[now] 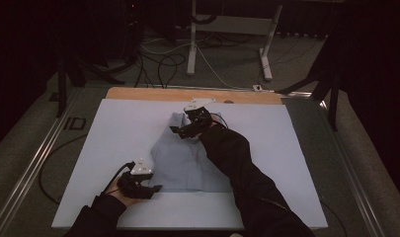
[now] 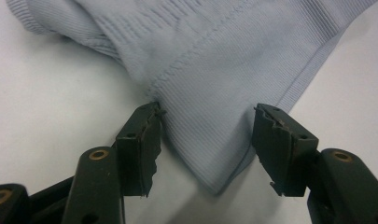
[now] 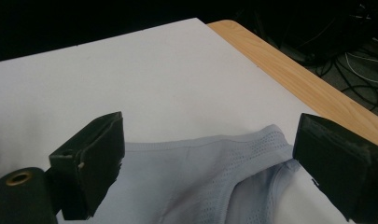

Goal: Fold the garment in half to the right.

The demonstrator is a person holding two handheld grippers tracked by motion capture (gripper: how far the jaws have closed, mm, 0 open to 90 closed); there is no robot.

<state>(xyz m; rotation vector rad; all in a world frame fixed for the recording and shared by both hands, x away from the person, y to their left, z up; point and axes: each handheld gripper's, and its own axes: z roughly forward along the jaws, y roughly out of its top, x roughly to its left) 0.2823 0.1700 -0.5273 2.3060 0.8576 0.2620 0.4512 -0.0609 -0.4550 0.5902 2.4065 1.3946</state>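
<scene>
Garment (image 1: 187, 163), pale blue ribbed knit, is lying flat near the middle of a white sheet (image 1: 113, 128) that is covering most of a wooden table (image 1: 138, 93); a strip of bare wood is showing along the far edge.

Left gripper (image 1: 150, 189) is resting low at the garment's near left corner, held in the person's left hand (image 1: 123, 190). The high view is giving only its dark outline and grey top plate. The left gripper view (image 2: 205, 140) is supplying the detail: jaws are standing wide apart, one on each side of a pointed corner of the cloth (image 2: 214, 116), with the left jaw's tip just touching the stitched seam and the right jaw just beside the ribbed hem. Nothing is being pinched between them.

Right gripper (image 1: 180, 131) is reaching across to the garment's far end, the dark sleeve (image 1: 247, 177) lying over the cloth in the high view. The right gripper view (image 3: 207, 154) is showing jaws spread wide and gripping nothing, hovering over a curved, perforated edge of the fabric (image 3: 200, 177), with the white sheet (image 3: 130, 79) and the wooden table edge (image 3: 294, 79) beyond. Whether the jaws are touching the cloth cannot be told.

Floor beyond the table is carrying loose cables (image 1: 163, 64) and a white metal frame (image 1: 227, 29), clear from the high view; the right gripper view is catching only a corner of cables (image 3: 359, 51).
</scene>
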